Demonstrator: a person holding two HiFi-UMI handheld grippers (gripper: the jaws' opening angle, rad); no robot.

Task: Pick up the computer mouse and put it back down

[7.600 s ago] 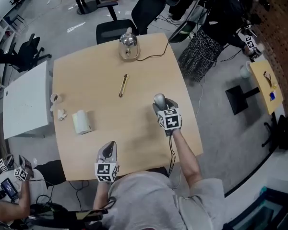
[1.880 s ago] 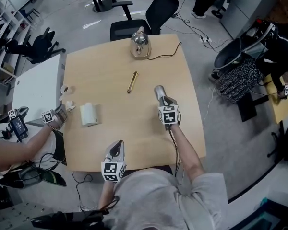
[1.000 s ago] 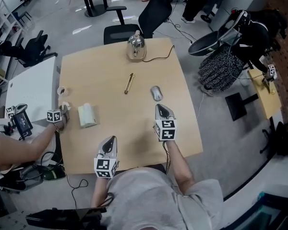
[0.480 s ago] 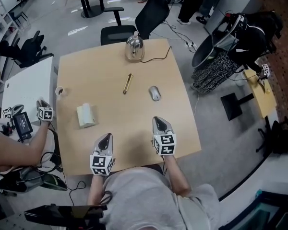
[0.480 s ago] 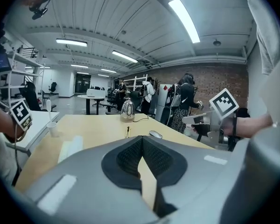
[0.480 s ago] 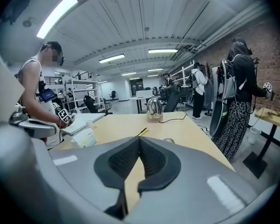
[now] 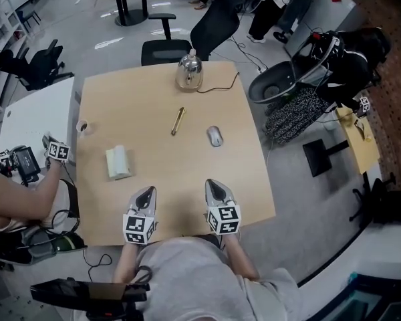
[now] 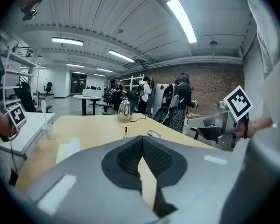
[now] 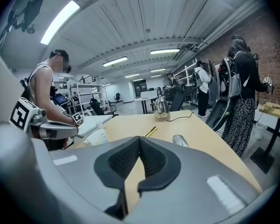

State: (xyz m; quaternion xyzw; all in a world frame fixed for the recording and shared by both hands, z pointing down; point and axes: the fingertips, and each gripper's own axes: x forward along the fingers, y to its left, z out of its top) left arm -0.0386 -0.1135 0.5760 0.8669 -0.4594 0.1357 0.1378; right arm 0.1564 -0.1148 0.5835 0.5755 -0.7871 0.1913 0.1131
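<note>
The grey computer mouse (image 7: 215, 136) lies on the wooden table (image 7: 134, 92), right of the middle, with nothing touching it. It also shows ahead as the mouse (image 9: 180, 140) in the right gripper view and the mouse (image 8: 154, 134) in the left gripper view. My right gripper (image 7: 214, 184) is shut and empty near the table's front edge, well short of the mouse. My left gripper (image 7: 146, 194) is beside it to the left, also shut with nothing between its pads.
A metal kettle (image 7: 189, 71) with a black cord stands at the far edge. A gold pen (image 7: 178, 121) lies mid-table, with a white roll (image 7: 118, 162) and a small cup (image 7: 83, 126) on the left. Another person's arm holds a gripper (image 7: 57, 151) beyond the left edge.
My right gripper left the mouse lying on the table and drew back to the near edge. The left gripper barely shifted. The person at the left pulled their gripper off the table.
</note>
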